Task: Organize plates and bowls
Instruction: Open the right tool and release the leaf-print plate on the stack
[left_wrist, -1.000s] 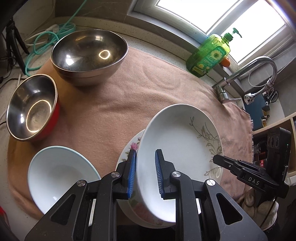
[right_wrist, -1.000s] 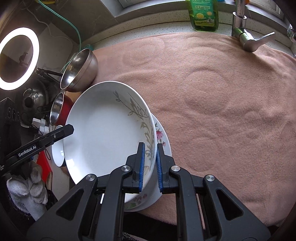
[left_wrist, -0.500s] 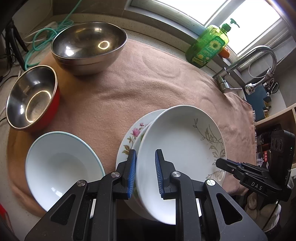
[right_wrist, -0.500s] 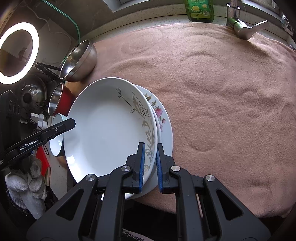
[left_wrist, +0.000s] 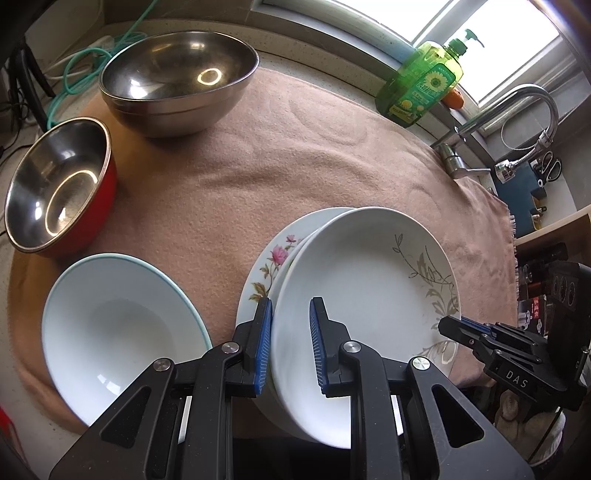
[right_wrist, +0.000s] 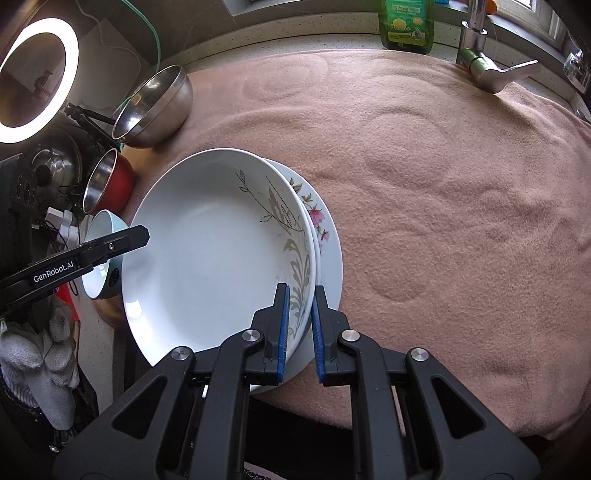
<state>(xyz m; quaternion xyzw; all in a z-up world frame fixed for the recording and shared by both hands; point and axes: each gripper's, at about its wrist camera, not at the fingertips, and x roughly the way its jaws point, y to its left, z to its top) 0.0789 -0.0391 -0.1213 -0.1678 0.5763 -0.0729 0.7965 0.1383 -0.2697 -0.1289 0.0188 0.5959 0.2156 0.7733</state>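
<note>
The leaf-patterned plate (left_wrist: 365, 295) is pinched at opposite rims by the left tongs (left_wrist: 290, 345) and right tongs (right_wrist: 298, 326), (for balance, probably), and is held just over the flowered plate (left_wrist: 271, 266) for stacking.

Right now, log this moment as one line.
left gripper: shut on leaf plate | right gripper: shut on leaf plate | leaf plate: over flower plate

Green soap bottle (left_wrist: 421, 88) by the faucet (left_wrist: 517, 122), lit ring light (right_wrist: 37, 77), teal cord (left_wrist: 85, 62), pink towel (right_wrist: 443, 184) underneath.
</note>
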